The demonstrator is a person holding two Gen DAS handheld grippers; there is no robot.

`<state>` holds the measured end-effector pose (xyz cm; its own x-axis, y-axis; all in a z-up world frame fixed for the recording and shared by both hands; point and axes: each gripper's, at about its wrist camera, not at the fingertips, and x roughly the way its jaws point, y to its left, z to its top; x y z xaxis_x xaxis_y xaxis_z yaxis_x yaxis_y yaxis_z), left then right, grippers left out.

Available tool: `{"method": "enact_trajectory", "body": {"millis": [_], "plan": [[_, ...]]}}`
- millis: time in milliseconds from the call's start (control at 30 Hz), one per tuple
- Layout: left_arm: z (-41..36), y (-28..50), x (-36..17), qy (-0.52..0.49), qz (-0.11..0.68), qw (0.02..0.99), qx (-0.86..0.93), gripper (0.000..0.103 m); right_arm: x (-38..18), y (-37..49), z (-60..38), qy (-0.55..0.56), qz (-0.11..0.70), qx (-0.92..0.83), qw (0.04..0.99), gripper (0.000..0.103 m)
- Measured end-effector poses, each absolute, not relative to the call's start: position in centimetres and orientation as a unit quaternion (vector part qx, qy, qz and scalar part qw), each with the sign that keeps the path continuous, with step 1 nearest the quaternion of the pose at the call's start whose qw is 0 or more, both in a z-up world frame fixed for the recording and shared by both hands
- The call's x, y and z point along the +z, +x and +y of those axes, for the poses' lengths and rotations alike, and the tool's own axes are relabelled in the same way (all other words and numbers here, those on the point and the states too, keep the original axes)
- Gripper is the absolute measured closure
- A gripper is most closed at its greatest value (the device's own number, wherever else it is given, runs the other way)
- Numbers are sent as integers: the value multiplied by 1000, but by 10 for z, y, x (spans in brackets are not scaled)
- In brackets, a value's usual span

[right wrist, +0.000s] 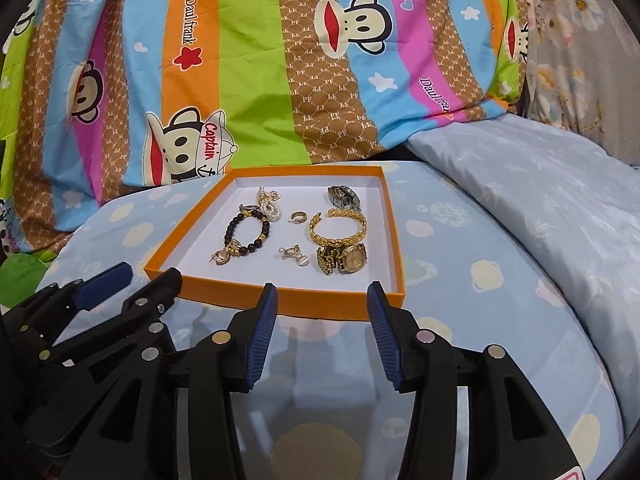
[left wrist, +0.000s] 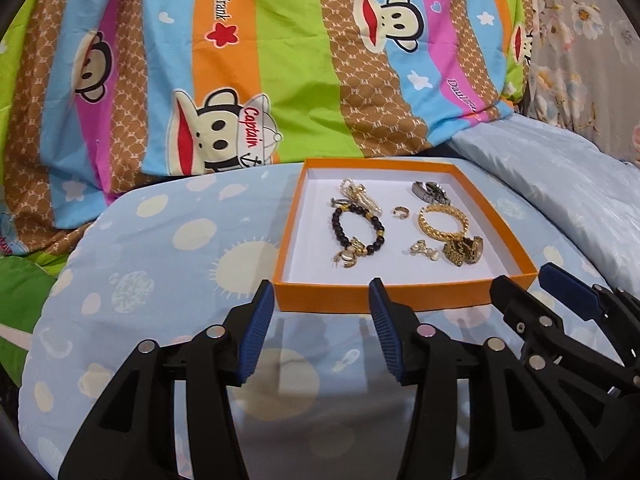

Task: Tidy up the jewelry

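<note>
**Both grippers empty at the tray's near edge, all jewelry inside**

Closest to you, the left gripper (left wrist: 322, 300) and the right gripper (right wrist: 322, 304) hang side by side just short of the orange tray (left wrist: 320, 299), each with its blue pads spread wide and nothing between them. The tray sits on a pale blue cushion (left wrist: 160, 240) on the bed, with a striped cartoon blanket (left wrist: 240, 60) bunched behind it.

Every piece you can see lies on the tray's white floor. On the left side are a black bead bracelet (left wrist: 358, 228), a pearl strand (left wrist: 356, 194) touching its far end, and a small gold charm (left wrist: 346, 259) at its near end. In the middle sits a small ring (left wrist: 399, 212), with a pair of earrings (left wrist: 422, 250) nearer you. On the right are a gold bangle (left wrist: 442, 222), a gold watch (right wrist: 348, 262) touching its near edge, and a dark watch (right wrist: 343, 196) at the back.

This layout fits either a tray already sorted or one waiting to be tidied, so the pictures do not settle what comes next.

Watch these risks:
- The cushion is soft, so pressing down on the tray rim could tip it and slide the pieces together.
- The pearls and beads touch, as do the bangle and gold watch, so lifting one may drag its neighbour.
- The ring and earrings are tiny and lie flat, so wide pads could pinch past them or flick them out.
- Your grippers are close together, so they could collide if both reach in.
</note>
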<state>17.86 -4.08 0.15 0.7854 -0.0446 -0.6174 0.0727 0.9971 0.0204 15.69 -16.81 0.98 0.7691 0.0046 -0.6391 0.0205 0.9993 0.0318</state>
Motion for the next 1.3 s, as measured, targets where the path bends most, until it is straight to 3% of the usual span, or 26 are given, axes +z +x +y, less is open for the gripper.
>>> {"method": "enact_trajectory", "body": {"millis": [733, 900, 1300], "plan": [[-45, 184, -3, 42, 339, 940, -11, 50, 6, 162, -167, 12, 354, -21, 935, 56], [-42, 186, -4, 38, 343, 938, -4, 44, 9, 159, -167, 8, 344, -27, 939, 53], [-43, 184, -3, 43, 339, 940, 5, 42, 11, 157, -168, 8, 339, -34, 940, 50]]}}
